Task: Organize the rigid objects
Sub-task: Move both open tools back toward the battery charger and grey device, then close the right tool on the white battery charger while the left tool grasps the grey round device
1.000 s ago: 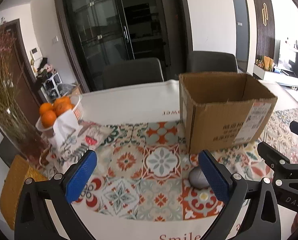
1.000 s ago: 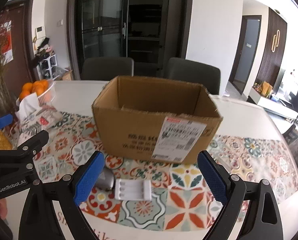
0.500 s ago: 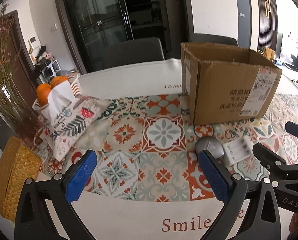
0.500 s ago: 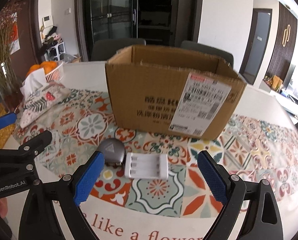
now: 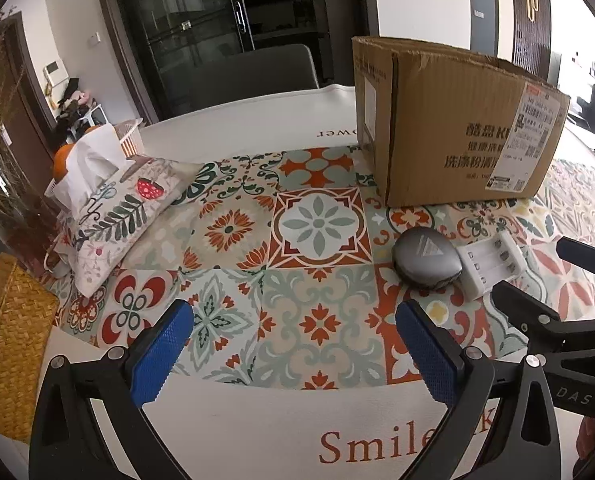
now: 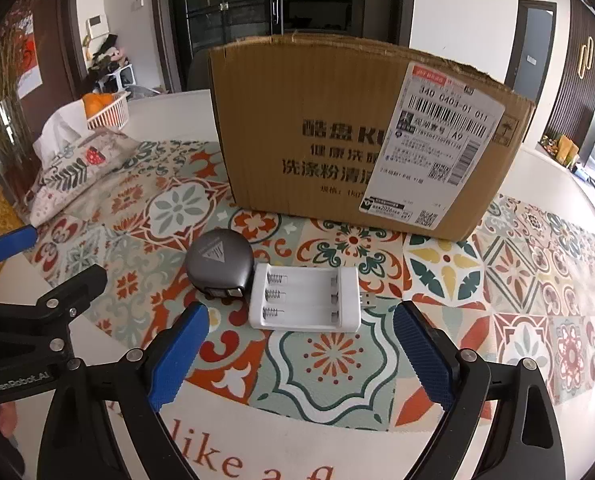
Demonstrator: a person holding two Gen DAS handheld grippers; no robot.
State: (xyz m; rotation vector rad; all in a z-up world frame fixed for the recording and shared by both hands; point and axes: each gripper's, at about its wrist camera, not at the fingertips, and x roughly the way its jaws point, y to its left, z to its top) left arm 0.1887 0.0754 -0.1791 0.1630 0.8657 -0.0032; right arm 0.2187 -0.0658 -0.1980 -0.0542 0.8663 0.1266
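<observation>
Both your grippers have come down toward the table since a second ago: the box's open top, visible then, is now out of view, and the two small items look larger and closer.

Your right gripper (image 6: 299,354) hangs spread wide with nothing between its blue pads (image 6: 177,356). Just past them, at 12 o'clock, the white battery charger (image 6: 304,298) lies flat on the patterned table runner (image 6: 449,276). Its long axis runs from 9 to 3 o'clock, the three empty slots lie along it, and a small USB plug (image 6: 367,300) sticks out toward 3 o'clock.

Touching the charger at its 10 o'clock corner sits the grey rounded case (image 6: 220,262), its clasp end toward 6 o'clock.

Your left gripper (image 5: 297,350) is also spread wide and empty; from it the case (image 5: 425,258) lies at 1 o'clock.

Farther on, at 12 o'clock from the charger, stands the cardboard box (image 6: 337,132), label side facing you. At 10 o'clock lie a tissue pouch (image 6: 77,168) and a basket of oranges (image 6: 105,110).
</observation>
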